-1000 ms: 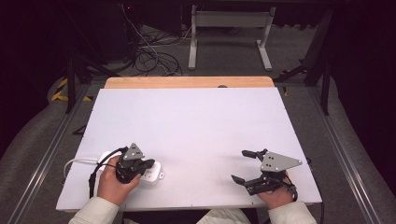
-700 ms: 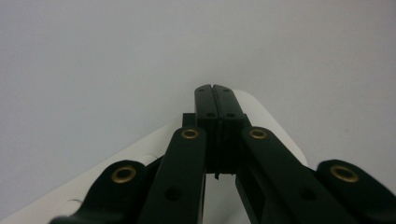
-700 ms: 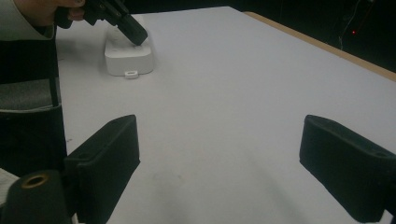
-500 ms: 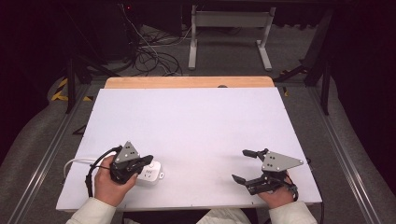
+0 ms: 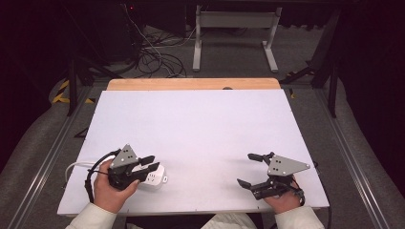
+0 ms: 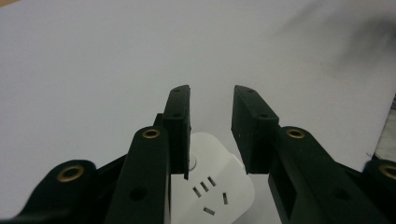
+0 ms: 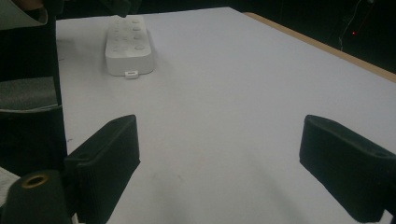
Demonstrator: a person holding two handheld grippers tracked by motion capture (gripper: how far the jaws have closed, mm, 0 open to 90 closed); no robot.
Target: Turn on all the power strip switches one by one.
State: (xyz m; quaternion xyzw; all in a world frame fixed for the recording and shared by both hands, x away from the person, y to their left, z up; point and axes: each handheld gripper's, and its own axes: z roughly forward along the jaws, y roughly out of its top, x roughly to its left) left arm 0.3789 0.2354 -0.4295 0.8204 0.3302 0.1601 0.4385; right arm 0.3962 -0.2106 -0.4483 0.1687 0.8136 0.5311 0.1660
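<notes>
Left hand-held gripper (image 5: 149,162) jaws just opened, partly apart above the white plastic power strip (image 5: 154,176); right hand-held gripper (image 5: 247,169) wide, empty.

A broad, flat white worktop (image 5: 200,138) with a light wooden strip along its far edge carries a white plastic power strip (image 5: 152,175) near the front left corner. A white cable (image 5: 76,165), probably the strip's own, curls on the surface behind it.

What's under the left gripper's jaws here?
A white power strip lies on the table below the left gripper, whose jaws have just opened and stand clear of it. Its near end is covered by the gripper.
</notes>
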